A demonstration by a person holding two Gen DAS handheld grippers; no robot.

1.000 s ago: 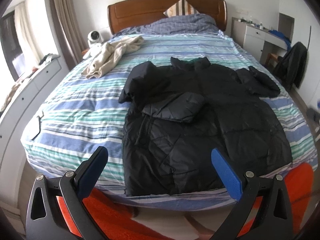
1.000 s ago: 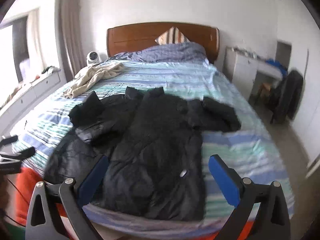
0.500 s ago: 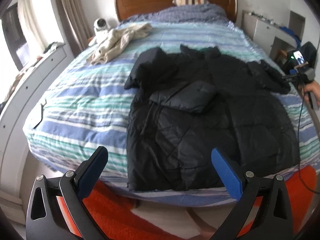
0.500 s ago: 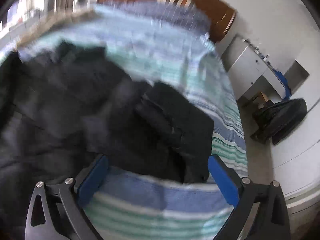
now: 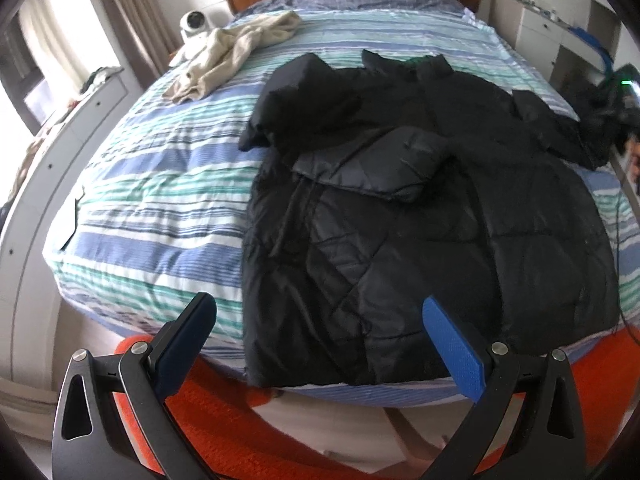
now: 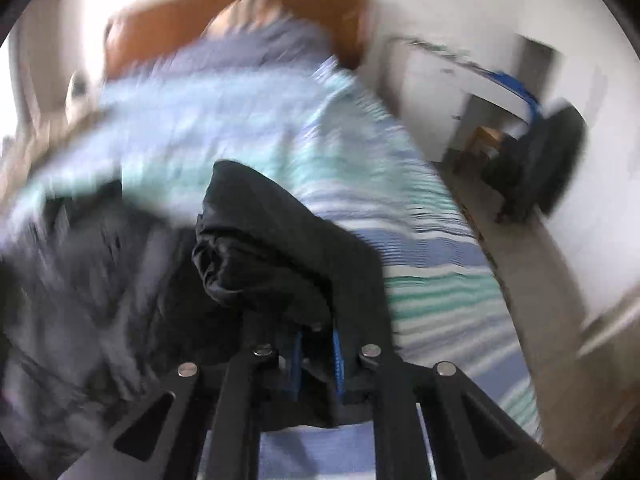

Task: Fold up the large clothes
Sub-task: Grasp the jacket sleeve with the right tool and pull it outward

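The black jacket (image 5: pixel 420 216) lies spread on the bed (image 5: pixel 160 184), on the striped cover, with its hem at the foot edge. The left wrist view shows it whole: one sleeve (image 5: pixel 372 168) is folded across the chest, and the other sleeve reaches toward the right edge of the bed. The left hand-held gripper (image 5: pixel 320 344) hangs above the foot of the bed with its blue fingers wide apart and nothing between them. A beige garment (image 5: pixel 236 52) lies near the pillows, well apart from the jacket.

The right wrist view is blurred, but it shows what the other view hides: the right hand-held gripper (image 6: pixel 318 360) is closed on black fabric, probably the outer sleeve (image 6: pixel 272 248), which bunches just beyond the fingers.
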